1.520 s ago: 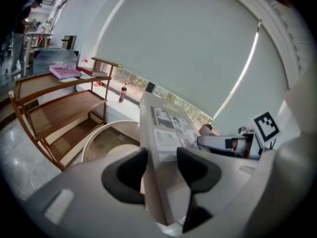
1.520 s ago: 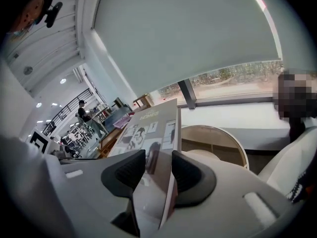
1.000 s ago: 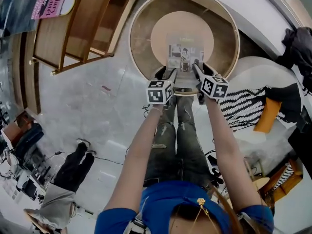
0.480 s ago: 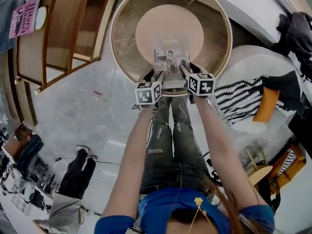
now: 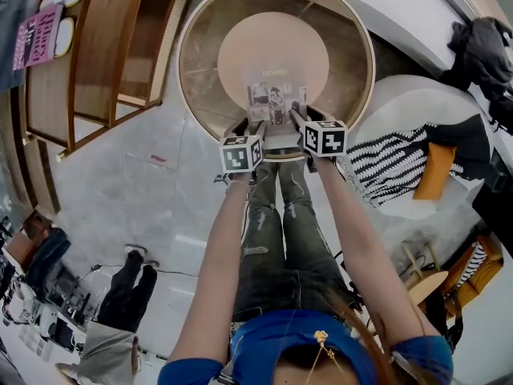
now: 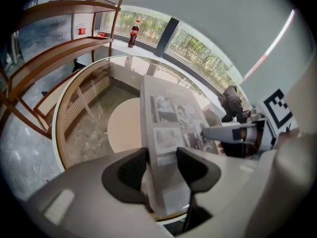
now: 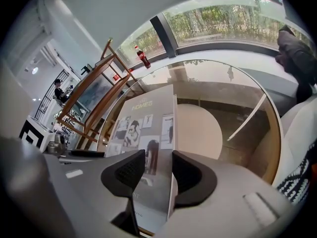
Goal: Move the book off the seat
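Okay, left tongs [image 5: 256, 127] first: jaws standing wide, straddling the left edge of the book [image 5: 276, 103], a pad on either side of it, but I see no squeeze, so nothing is held. The book itself lies at the near edge of the round seat [image 5: 264, 50], cover up, its near end poking out past that edge toward me. Right tongs [image 5: 300, 120]: same story, jaws wide apart with the book's right edge between them, not clamped. I'd call this the very start: both tools lined up, book not lifted or shifted. Left to do: close both, raise it, carry it clear of the seat, set it down elsewhere
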`<state>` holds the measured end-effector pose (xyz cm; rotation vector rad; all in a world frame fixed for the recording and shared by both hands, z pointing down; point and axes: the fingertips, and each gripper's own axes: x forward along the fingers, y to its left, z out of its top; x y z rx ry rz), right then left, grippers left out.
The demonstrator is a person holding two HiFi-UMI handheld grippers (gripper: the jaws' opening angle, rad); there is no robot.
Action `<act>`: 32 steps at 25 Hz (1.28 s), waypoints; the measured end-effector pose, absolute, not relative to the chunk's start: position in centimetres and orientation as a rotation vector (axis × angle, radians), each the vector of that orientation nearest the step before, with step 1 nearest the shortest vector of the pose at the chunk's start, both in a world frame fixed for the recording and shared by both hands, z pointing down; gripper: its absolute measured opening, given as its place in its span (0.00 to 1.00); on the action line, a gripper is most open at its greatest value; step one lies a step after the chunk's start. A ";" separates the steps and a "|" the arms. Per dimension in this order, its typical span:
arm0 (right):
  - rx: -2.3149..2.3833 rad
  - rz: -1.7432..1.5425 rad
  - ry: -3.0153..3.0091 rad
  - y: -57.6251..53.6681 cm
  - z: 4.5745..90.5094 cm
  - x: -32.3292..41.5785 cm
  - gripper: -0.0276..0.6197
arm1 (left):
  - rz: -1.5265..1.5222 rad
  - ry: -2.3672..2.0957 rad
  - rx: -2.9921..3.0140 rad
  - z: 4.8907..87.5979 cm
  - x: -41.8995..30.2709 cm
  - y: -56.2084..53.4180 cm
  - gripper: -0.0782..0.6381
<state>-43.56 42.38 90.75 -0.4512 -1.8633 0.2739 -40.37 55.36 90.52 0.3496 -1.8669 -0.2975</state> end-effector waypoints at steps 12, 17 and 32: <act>-0.456 0.271 -1.863 42.4 90.8 -43.6 0.31 | -0.301 -1.868 0.348 90.6 -40.4 55.3 0.38; -0.462 0.268 -1.872 42.4 90.8 -43.7 0.31 | -0.303 -1.869 0.349 90.6 -40.5 55.3 0.38; -0.682 0.245 -2.180 41.9 68.7 -43.5 0.11 | -0.441 -2.271 0.555 67.9 -42.3 52.1 0.16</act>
